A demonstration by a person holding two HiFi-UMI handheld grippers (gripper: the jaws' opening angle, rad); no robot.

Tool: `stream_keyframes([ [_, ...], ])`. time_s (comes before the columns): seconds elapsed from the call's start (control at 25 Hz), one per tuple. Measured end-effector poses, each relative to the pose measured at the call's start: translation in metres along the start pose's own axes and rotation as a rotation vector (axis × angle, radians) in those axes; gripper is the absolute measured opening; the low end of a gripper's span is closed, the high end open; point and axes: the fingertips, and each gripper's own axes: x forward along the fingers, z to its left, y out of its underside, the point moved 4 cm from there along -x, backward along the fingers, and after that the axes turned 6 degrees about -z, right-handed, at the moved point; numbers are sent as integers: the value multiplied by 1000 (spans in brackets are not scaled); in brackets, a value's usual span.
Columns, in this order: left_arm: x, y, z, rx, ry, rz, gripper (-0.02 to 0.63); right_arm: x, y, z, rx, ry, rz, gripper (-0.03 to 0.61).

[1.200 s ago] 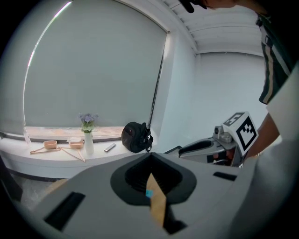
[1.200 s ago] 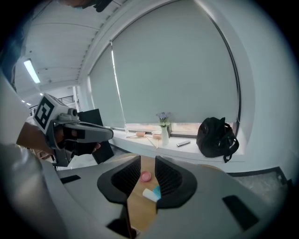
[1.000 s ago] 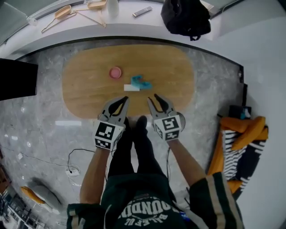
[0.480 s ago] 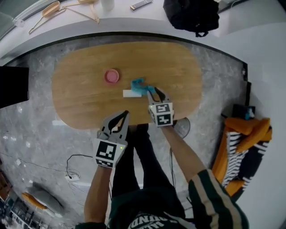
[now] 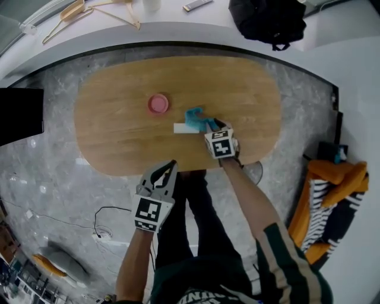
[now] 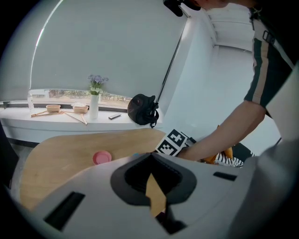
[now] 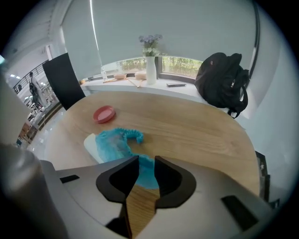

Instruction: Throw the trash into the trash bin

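Observation:
A crumpled blue piece of trash (image 5: 196,117) lies on the oval wooden table (image 5: 119,136), partly on a white strip (image 5: 183,128). My right gripper (image 5: 215,126) points steeply down at the blue trash's near right edge. Its jaws stand open, and in the right gripper view (image 7: 146,163) the blue trash (image 7: 114,142) shows in the gap just past the tips, unpressed. A pink round dish (image 5: 158,103) sits left of the trash. My left gripper (image 5: 168,168) hangs shut and empty at the table's near edge, over the person's legs. No bin is in view.
A black backpack (image 5: 267,18), wooden hangers (image 5: 77,12) and a vase of flowers (image 7: 151,65) sit on the white ledge behind the table. A black panel (image 5: 21,116) stands at left. Orange and striped cloth (image 5: 329,190) lies at right. A cable (image 5: 101,219) runs on the floor.
My right gripper went forward and down from the table's near edge to the blue trash. My left gripper sank and drew back toward the person.

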Motion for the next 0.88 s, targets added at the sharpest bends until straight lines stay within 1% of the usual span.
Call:
stream_keyframes([
  [0.08,2,0,0,1,6,0,2,-1,-1,-1,-27,-5,6,33],
  [0.16,4,-1,-2,4,16,-1,2,-6,-3,-1,-25,-7,-7,18],
  [0.36,8,-10,-7,27,55,-7,2,-35,-10,-4,25,-15,-76,9],
  [0.52,13,-21,-12,61,96,-13,2,-65,-15,-12,74,-8,-123,9],
  [0.72,22,-35,-28,108,161,-16,2,-105,-7,-38,123,55,-205,8],
  [0.88,38,-44,-50,141,227,-15,2,-153,4,-57,206,115,-247,8],
])
